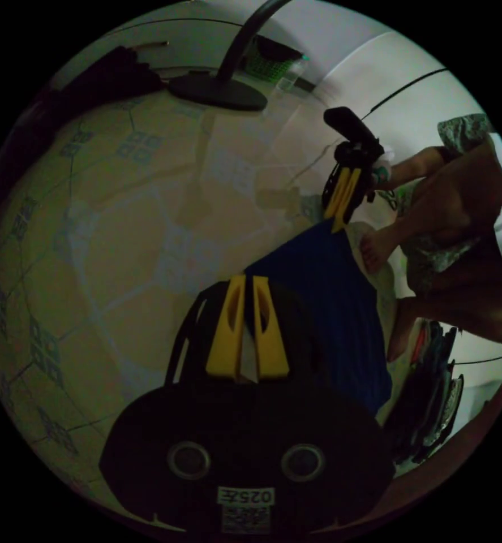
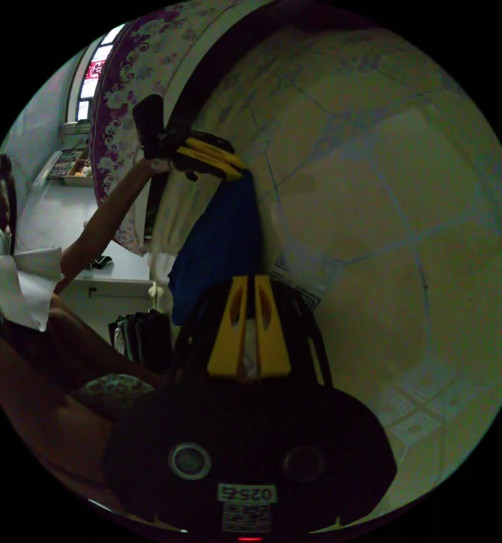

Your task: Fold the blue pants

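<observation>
The blue pants (image 1: 330, 294) are a soft, matt cloth, hanging in smooth folds at the centre of both views. Each gripper has jaws of smooth yellow plastic on a matt black plastic body: the left gripper (image 1: 249, 283) low in its own view, the right gripper (image 2: 249, 283) likewise. The floor (image 1: 109, 237) is glossy patterned tile with pale reflections. At upper left, a lamp base (image 1: 217, 90) looks like matt dark metal, perhaps plastic.
</observation>
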The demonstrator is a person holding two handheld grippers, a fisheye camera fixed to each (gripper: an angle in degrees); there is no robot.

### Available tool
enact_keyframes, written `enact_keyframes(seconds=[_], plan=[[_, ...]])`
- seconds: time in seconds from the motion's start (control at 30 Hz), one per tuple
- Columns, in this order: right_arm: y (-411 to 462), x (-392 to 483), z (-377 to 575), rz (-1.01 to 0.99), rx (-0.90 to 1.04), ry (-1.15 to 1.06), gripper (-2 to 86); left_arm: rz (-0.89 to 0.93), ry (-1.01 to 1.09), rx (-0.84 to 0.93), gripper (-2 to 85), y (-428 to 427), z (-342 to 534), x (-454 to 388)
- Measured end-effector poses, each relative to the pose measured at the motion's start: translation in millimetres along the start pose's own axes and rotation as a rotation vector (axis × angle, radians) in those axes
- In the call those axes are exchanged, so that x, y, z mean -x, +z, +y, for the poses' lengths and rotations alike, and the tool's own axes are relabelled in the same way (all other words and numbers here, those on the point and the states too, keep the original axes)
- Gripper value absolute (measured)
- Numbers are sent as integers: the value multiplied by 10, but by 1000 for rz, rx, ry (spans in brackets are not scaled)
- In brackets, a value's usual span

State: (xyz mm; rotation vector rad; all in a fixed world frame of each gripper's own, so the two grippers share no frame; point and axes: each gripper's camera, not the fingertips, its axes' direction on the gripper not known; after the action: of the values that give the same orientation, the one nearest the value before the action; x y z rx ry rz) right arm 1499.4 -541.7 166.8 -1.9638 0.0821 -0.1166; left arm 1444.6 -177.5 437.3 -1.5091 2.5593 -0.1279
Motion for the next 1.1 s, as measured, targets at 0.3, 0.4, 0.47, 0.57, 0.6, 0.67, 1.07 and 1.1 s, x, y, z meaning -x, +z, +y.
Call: enact_keyframes(seconds=[0.3, 0.4, 0.47, 0.57, 0.6, 0.67, 1.07, 1.1], plan=[[-1399, 140, -79, 272, -238, -65, -4, -254, 71, -235, -11, -639, -444, -231], [-1669, 553, -124, 222, -235, -218, -4, -272, 160, -287, -11, -1054, -196, -472], [-1601, 908, -129, 177, -180, -344, -4, -251, 170, -340, -12, -1337, 202, -652], [-1150, 1490, -71, 142, -38, -550, -4, -197, 156, -395, -12, -1594, 1144, -1050], [-899, 1653, -25, 144, 26, -608, -4, -212, 139, -399, -13, -1569, 1550, -1250], [-479, 1807, 83, 194, 118, -696, -3, -249, 81, -396, -13, -1422, 2109, -1561], [708, 1737, 253, 164, 296, -632, 6, -259, -70, -413, -13, -1026, 4097, -2608], [703, 1783, 236, 170, 289, -649, 9, -263, -39, -403, -12, -1134, 4185, -2697]])
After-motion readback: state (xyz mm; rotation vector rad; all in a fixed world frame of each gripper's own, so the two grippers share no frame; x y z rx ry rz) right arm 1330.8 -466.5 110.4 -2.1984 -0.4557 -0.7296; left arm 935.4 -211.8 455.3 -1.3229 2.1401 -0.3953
